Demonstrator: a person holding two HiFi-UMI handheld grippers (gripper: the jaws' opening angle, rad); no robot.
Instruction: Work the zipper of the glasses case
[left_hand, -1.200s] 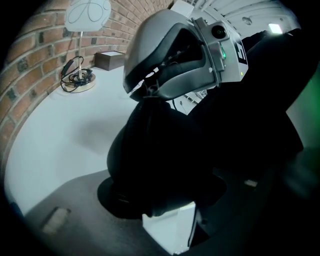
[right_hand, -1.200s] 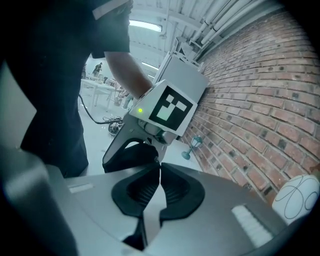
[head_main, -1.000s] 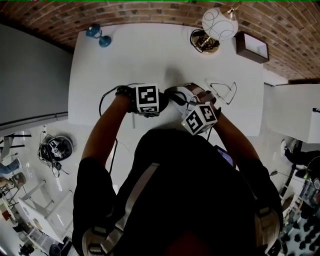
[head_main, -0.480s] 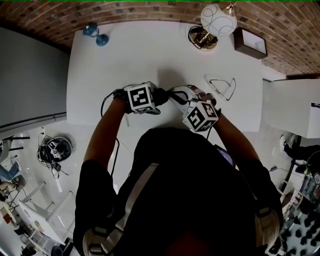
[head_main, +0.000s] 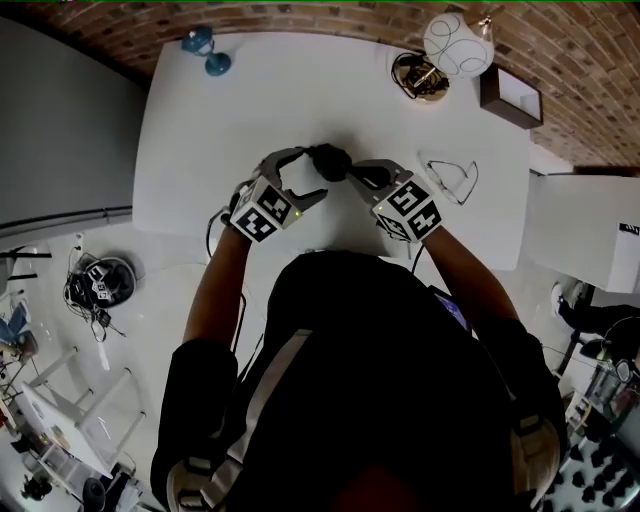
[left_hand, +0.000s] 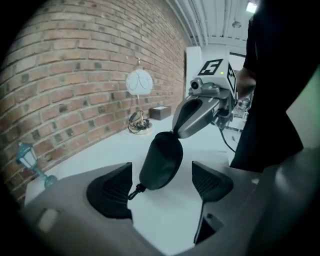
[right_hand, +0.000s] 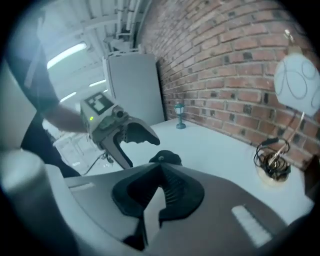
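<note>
White table (head_main: 250, 90), brick wall (head_main: 300, 15) behind. My right gripper (head_main: 351, 172) pinches the glasses case (head_main: 328, 160). My left gripper (head_main: 312, 173), its jaws just opening, gapes around it.

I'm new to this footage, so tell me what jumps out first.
A black glasses case dangles over the white table, pinched at its top end by the shut right gripper. The left gripper, jaws just opened wide, brackets the case without gripping it. A white globe lamp stands at the table's far right, by the brick wall.

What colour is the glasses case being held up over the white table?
Plain black all over. The oval glasses case shows best in the left gripper view.
</note>
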